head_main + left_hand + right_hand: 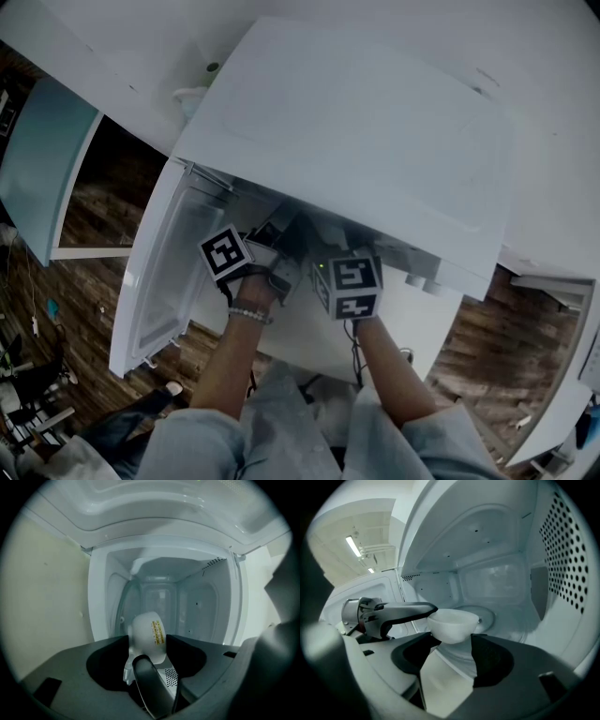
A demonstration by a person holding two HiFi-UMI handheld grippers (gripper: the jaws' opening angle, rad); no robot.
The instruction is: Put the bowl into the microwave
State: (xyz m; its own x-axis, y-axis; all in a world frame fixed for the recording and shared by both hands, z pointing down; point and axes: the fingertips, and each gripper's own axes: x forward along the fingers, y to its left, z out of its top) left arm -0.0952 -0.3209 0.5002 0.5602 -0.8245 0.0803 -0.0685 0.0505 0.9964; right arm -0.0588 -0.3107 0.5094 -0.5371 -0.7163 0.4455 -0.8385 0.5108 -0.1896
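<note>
The white microwave (356,141) stands with its door (164,272) swung open to the left. Both grippers reach into its mouth. A small white bowl (149,634) with a yellow sticker on its underside is tilted on its side, and my left gripper (147,663) is shut on its rim. In the right gripper view the bowl (452,624) hangs just inside the cavity, above the glass turntable (485,616). The left gripper's finger (410,609) comes in from the left to its rim. My right gripper (450,667) is open, just behind the bowl, with nothing between its jaws.
The cavity's right wall (567,559) is perforated and close to my right gripper. The microwave sits on a white counter (309,328). A cabinet with a pale teal door (42,169) stands open at the left over wooden flooring.
</note>
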